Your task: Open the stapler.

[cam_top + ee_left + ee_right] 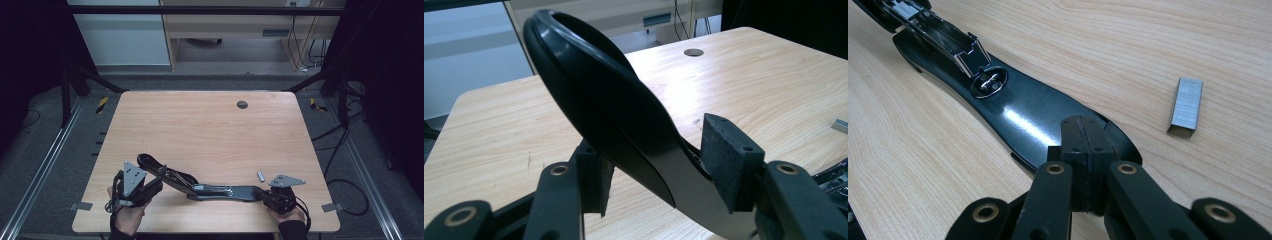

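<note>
At the near edge of the table (210, 125), the right gripper (1082, 165) is clenched tight, its pads pressed together on the tip of the stapler base (1033, 112), which lies flat on the wood. The left gripper (664, 172) stands released, jaws apart, with the raised stapler arm (594, 95) slanting up between its pads; whether either pad touches it is hard to tell. A staple strip (1186, 106) lies just beside the base, apart from it.
</note>
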`<state>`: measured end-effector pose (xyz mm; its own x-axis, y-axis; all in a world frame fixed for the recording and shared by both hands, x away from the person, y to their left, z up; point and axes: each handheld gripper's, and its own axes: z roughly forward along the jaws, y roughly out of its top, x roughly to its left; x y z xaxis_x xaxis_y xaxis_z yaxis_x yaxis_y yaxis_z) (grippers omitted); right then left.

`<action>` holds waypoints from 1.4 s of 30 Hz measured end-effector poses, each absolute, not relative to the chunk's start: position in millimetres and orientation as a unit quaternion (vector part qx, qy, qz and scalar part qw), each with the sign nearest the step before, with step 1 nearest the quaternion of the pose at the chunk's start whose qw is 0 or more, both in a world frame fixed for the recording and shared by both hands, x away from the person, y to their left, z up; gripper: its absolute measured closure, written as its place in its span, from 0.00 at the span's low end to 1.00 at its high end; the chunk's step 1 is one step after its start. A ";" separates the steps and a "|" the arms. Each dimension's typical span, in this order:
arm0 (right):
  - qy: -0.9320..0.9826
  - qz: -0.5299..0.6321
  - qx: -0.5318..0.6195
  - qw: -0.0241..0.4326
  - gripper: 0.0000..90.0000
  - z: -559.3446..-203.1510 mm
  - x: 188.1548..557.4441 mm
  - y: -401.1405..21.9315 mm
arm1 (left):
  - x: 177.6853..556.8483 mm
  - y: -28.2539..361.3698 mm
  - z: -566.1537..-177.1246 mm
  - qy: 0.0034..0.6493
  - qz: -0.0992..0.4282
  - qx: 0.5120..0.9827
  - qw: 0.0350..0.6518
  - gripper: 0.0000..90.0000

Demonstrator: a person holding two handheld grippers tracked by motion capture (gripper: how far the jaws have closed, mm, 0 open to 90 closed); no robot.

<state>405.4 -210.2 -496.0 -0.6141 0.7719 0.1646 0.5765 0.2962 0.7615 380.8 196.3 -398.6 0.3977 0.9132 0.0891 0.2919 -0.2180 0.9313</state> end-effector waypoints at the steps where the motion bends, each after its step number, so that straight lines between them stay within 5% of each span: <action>1: 0.796 0.415 0.424 0.117 1.00 -495.8 405.3 -210.2 | 380.7 196.6 -398.8 0.431 0.342 0.701 0.454 0.53; 10: 0.797 0.415 0.424 0.116 1.00 -495.7 406.0 -210.3 | 380.3 196.8 -399.3 0.425 0.348 0.701 0.454 0.52; 42: 0.774 0.429 0.437 0.162 0.67 -486.3 402.8 -217.3 | 360.5 226.7 -392.2 0.415 0.326 0.731 0.433 0.35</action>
